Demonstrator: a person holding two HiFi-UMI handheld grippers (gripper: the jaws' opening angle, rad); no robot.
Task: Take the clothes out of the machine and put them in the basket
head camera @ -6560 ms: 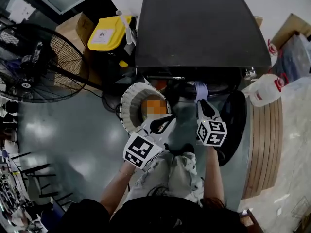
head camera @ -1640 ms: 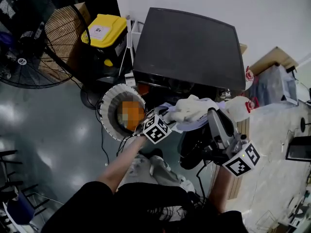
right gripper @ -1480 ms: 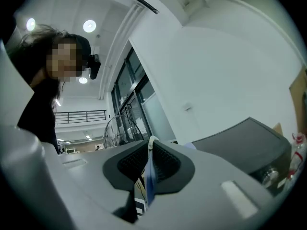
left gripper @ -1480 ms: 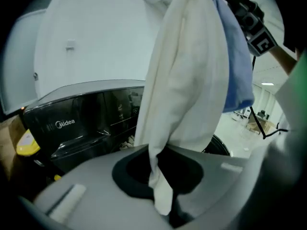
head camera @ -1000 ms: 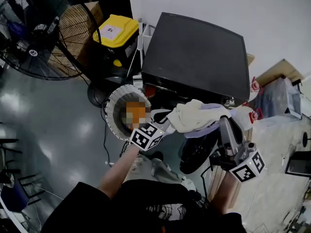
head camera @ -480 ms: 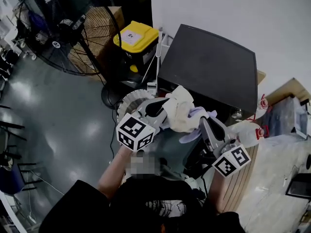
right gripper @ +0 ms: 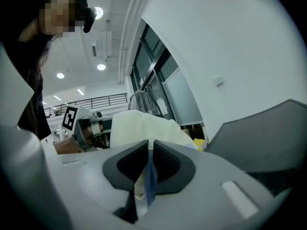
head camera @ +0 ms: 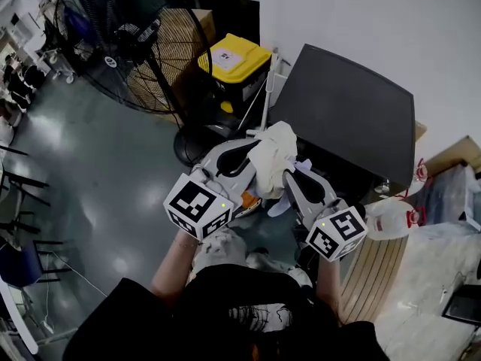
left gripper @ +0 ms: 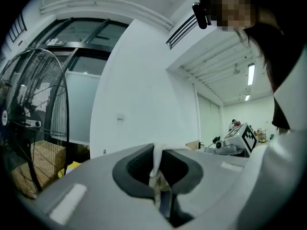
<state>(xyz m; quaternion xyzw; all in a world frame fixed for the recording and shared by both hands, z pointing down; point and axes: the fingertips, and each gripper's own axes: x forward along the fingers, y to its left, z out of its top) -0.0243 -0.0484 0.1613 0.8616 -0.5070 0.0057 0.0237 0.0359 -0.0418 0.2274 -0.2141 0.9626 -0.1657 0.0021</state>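
Note:
A cream garment point(head camera: 272, 150) with a lavender piece point(head camera: 302, 173) under it hangs between my two grippers, raised in front of the black machine point(head camera: 347, 110). My left gripper point(head camera: 258, 149) is shut on the cream cloth point(left gripper: 157, 163), which shows pinched between its pads. My right gripper point(head camera: 290, 179) is shut on the same bundle, with bluish and cream fabric point(right gripper: 147, 172) squeezed between its pads. The left gripper hides most of the basket; only an orange patch point(head camera: 249, 199) shows below it.
A big black floor fan point(head camera: 124, 40) stands at the left, with a yellow-lidded bin point(head camera: 233, 57) beside the machine. A white jug with a red cap point(head camera: 394, 215) and wooden boards point(head camera: 373, 271) lie at the right. The person's knees are right below the grippers.
Both grippers have carried the bundle up and leftward from the machine's front, drawing closer together over the basket. The head view has swung, so the basket is now covered.

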